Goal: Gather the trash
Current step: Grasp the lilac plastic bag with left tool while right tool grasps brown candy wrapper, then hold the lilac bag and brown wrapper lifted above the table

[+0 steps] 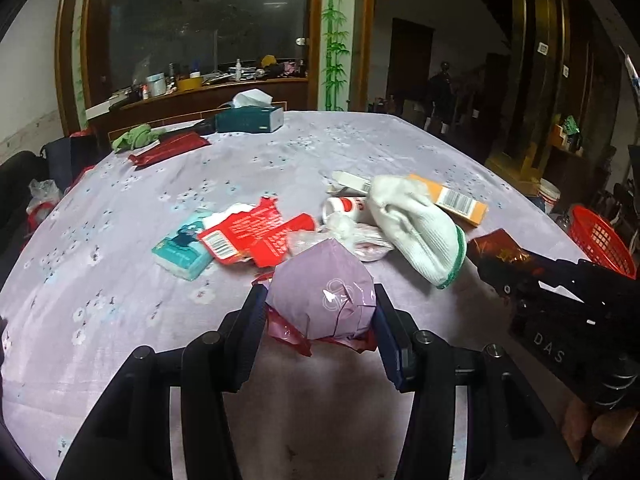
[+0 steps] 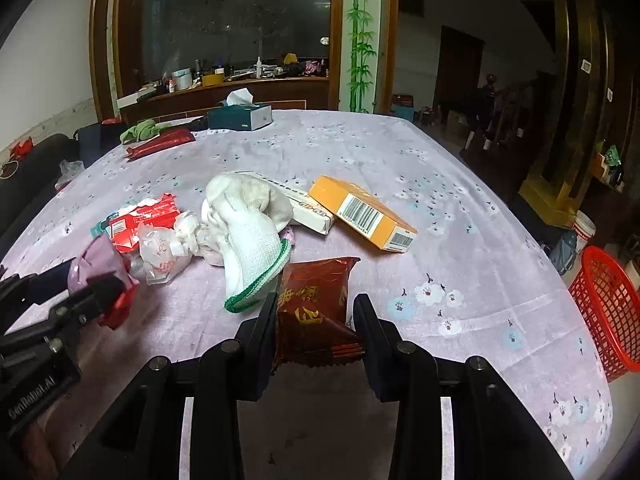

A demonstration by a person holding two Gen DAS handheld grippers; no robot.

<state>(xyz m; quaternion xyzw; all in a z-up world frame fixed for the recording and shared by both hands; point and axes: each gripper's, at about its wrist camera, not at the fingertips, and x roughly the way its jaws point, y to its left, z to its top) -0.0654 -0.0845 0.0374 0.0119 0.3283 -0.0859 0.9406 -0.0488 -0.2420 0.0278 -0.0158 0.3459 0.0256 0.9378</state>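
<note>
**Both grippers loaded over the table**

Left wrist view: the left gripper [image 1: 320, 312] is clamping a purple pack [image 1: 322, 292], both pads pressing its sides, with a scrap of red film [image 1: 288, 332] hanging underneath. The pack is sitting above the flowered tablecloth [image 1: 140, 308], just in front of the litter pile. Beyond it, a torn red wrapper [image 1: 248, 236] is lying beside a teal pack [image 1: 182, 250]; a white sock [image 1: 416, 224] is draping over an orange box [image 1: 452, 200] and a white bottle [image 1: 346, 206]. At the right edge the right gripper [image 1: 496, 276] is coming into frame with a dark red packet [image 1: 496, 248] at its tips. A red basket [image 1: 600, 240] is standing off the table's far right.

Right wrist view: the right gripper [image 2: 316, 320] is pinching that dark red packet [image 2: 316, 304] between its fingers, crimped end toward the camera, held near the table edge. The sock [image 2: 248, 220] is lying just beyond, its green cuff beside the left finger. The orange box [image 2: 360, 212] is resting further right, the basket [image 2: 608, 308] well apart on the floor. At left, the left gripper [image 2: 86, 280] is showing up with the purple pack [image 2: 94, 264] in its grip.
</note>
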